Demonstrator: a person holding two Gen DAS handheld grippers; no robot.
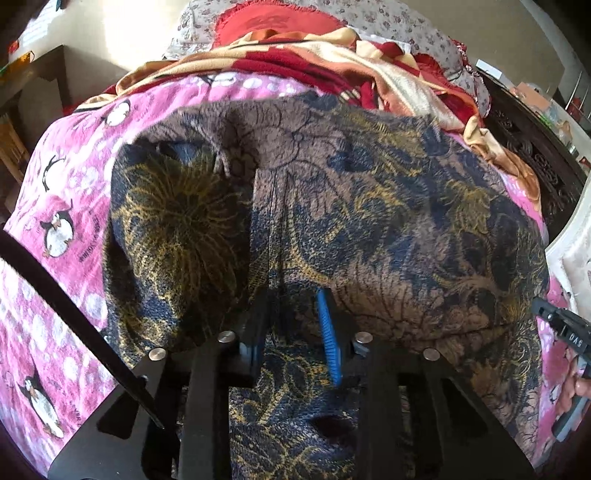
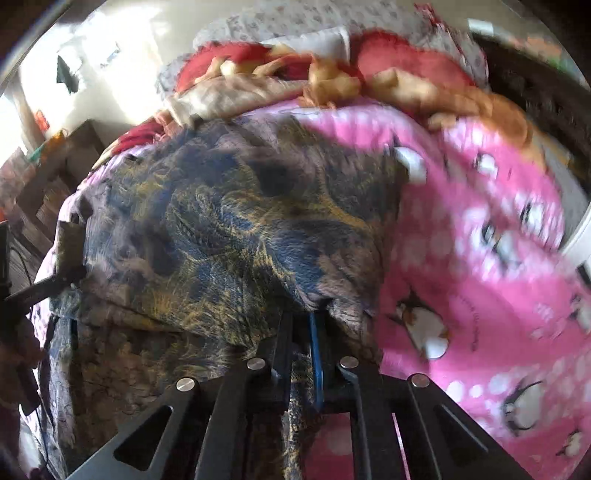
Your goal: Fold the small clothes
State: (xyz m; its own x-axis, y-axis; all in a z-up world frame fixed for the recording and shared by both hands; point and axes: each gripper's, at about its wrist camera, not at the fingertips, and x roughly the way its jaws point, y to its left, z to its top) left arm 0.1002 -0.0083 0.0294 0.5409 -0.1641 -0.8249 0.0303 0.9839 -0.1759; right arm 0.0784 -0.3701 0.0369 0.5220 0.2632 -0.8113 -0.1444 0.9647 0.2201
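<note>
A dark blue, brown and gold patterned garment (image 1: pixel 332 206) lies spread over a pink penguin-print blanket (image 1: pixel 62 206). My left gripper (image 1: pixel 295 314) is shut on the garment's near edge, with cloth bunched between its fingers. In the right wrist view the same garment (image 2: pixel 229 229) fills the left and middle. My right gripper (image 2: pixel 301 328) is shut on another part of its near edge, and cloth hangs down between its fingers. The right gripper's body also shows at the right edge of the left wrist view (image 1: pixel 565 332). The left gripper shows at the left edge of the right wrist view (image 2: pixel 44 280).
A red, orange and cream blanket (image 1: pixel 332 62) is heaped at the far end of the bed, with floral pillows (image 1: pixel 406 26) behind it. A dark carved headboard (image 1: pixel 528 147) runs along the right. Wooden furniture (image 2: pixel 48 177) stands to the left by a bright wall.
</note>
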